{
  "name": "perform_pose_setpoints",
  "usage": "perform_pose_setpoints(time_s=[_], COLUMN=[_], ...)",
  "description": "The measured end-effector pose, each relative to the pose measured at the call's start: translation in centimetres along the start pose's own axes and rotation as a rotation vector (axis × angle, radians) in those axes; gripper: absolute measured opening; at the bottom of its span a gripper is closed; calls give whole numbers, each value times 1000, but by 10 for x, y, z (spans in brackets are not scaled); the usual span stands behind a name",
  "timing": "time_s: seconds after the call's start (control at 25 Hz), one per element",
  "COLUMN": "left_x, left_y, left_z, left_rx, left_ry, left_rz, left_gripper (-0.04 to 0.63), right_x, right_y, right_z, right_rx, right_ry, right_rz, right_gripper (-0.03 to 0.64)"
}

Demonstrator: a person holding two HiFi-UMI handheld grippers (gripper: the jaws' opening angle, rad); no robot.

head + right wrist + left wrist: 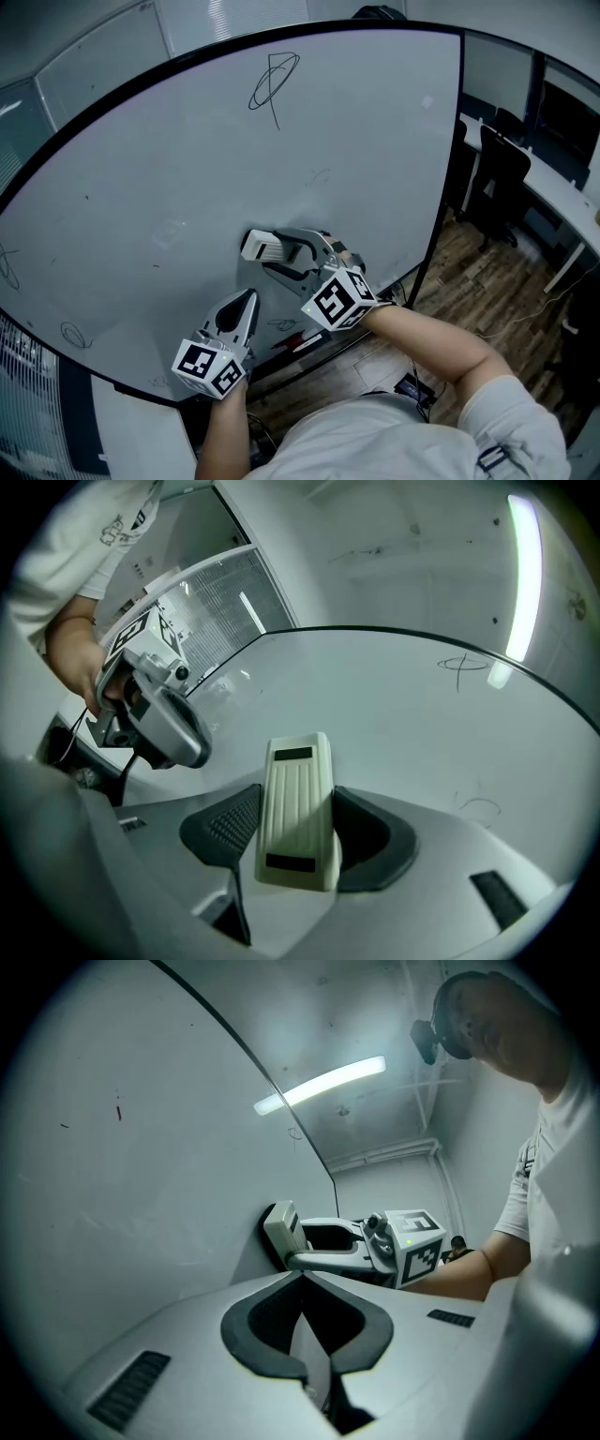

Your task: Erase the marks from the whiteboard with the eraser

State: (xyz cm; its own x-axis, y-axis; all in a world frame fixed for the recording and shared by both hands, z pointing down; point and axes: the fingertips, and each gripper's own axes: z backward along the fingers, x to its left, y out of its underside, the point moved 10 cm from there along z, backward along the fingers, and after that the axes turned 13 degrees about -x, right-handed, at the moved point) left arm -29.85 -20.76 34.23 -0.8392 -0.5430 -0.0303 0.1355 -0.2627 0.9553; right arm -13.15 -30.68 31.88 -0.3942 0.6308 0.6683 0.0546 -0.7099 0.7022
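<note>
The big whiteboard (187, 187) carries a looped scribble (273, 84) near its top, a faint mark (320, 176) mid-board and small scribbles at the lower left (73, 334). My right gripper (284, 254) is shut on a cream ribbed eraser (260, 246), which lies against the lower middle of the board. The right gripper view shows the eraser (298, 808) clamped between both pads, with a scribble (463, 664) far ahead. My left gripper (241, 309) hangs just below and left of it, shut and empty, its tips meeting (302, 1281) close to the board.
A ledge with markers (302, 340) runs under the board's bottom edge. To the right are a black office chair (502, 174), a white desk (565, 199) and wooden floor (469, 300). The person's forearm (431, 330) reaches in from the lower right.
</note>
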Motion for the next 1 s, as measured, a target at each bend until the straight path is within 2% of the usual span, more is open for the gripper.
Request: perform_pose_setpoints(time_s=[0.36,0.56,0.76,1.0], left_x=[-3,-2,-3,-3], left_y=[-5,-9,-9,-8], left_z=[-3,-7,-8,0], left_rx=[1,-1,5,12], left_ry=[-3,4,21,9], left_rz=[-3,-11,-13,-5], left_gripper=[8,8,8,8], right_x=[-84,-124,-118,-83], right_y=[-35,-41,-41,-35], right_z=[16,31,30,16], right_rx=[-57,-69,-79,-82], right_ry=[153,261,278,223], right_rz=[72,51,31,-5], right_gripper=[255,255,255,255])
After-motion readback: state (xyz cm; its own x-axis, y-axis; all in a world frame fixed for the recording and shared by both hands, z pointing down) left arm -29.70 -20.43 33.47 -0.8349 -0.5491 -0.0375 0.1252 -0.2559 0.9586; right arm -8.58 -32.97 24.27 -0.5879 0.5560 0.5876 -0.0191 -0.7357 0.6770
